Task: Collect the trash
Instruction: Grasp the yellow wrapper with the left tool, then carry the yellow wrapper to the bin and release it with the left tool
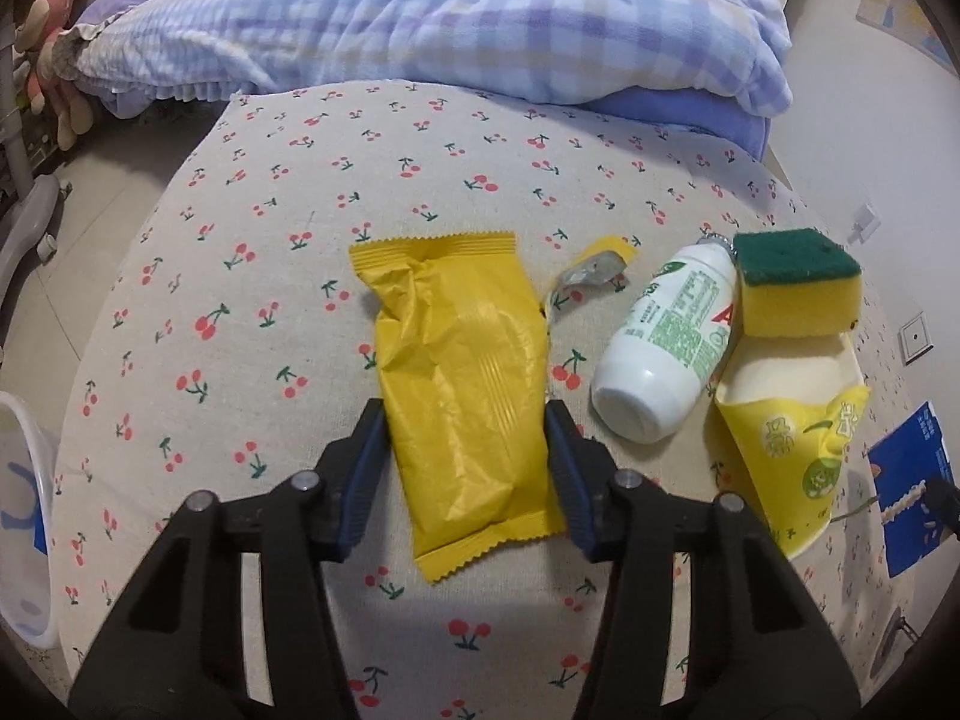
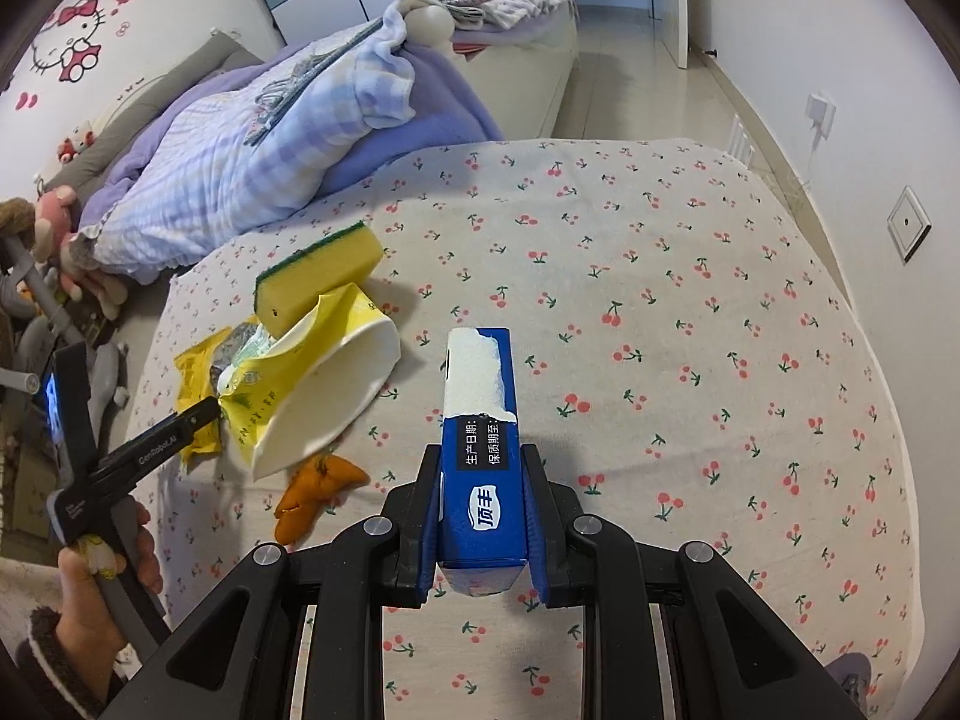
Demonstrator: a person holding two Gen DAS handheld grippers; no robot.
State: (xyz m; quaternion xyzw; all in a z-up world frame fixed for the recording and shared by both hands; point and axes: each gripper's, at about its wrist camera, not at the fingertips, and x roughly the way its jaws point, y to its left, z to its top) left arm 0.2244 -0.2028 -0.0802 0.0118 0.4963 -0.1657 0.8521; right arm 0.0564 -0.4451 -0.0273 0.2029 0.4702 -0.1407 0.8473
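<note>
My left gripper [image 1: 465, 429] is open, its jaws on either side of a yellow snack wrapper [image 1: 459, 378] lying flat on the cherry-print cloth [image 1: 270, 276]. Right of it lie a torn wrapper scrap [image 1: 591, 270], a white bottle [image 1: 666, 342] on its side, a crushed yellow paper cup [image 1: 792, 432] and a yellow-green sponge [image 1: 795, 282]. My right gripper [image 2: 480, 480] is shut on a blue torn carton [image 2: 483, 456], held above the cloth. The cup [image 2: 324, 384] and sponge [image 2: 318, 276] lie to its left, and the left gripper [image 2: 198, 414] shows there too.
A piece of orange peel [image 2: 318, 486] lies on the cloth near the cup. A white bin rim [image 1: 24, 504] shows at the left edge. A bed with purple checked bedding [image 1: 420, 18] stands behind. Plush toys [image 1: 54, 54] sit on the left.
</note>
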